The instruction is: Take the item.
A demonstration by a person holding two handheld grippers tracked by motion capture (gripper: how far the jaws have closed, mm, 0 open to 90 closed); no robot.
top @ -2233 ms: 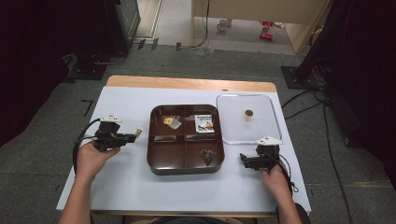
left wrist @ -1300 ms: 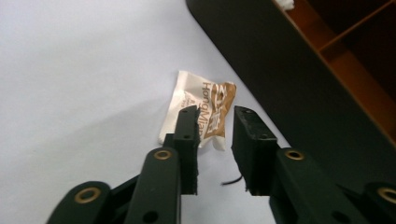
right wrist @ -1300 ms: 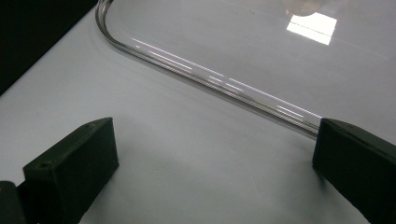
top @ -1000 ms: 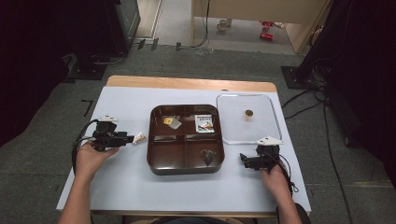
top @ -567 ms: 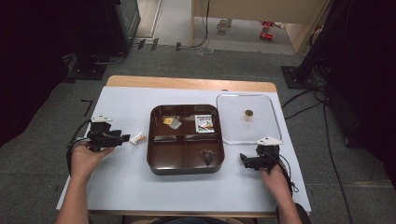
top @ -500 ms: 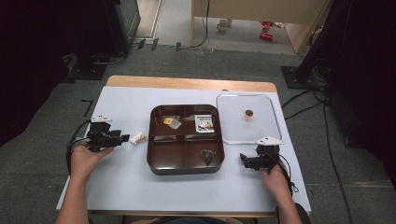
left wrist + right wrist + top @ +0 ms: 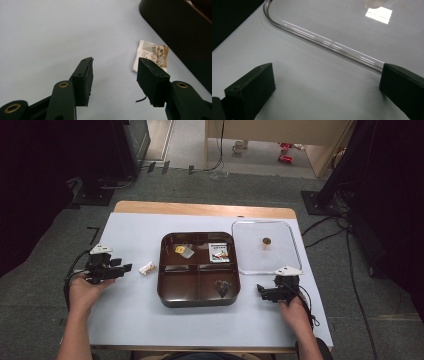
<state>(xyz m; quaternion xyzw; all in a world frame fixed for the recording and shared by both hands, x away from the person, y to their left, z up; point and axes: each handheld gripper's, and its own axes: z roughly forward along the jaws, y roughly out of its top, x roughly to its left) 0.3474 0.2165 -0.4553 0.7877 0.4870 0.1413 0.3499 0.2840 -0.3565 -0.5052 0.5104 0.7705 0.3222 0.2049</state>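
We note the left hand-held gripper [image 7: 113,80] spread and empty; a packet [image 7: 150,56] lies on the tabletop [image 7: 125,320] just beyond it, beside the tray [image 7: 167,292]. Right hand-held gripper [image 7: 327,92] spread, near the clear lid [image 7: 332,22].

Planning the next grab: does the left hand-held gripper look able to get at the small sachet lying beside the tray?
Probably yes. The left hand-held gripper is open, and the sachet lies flat on bare table just ahead, apart from the tray wall, with nothing between.
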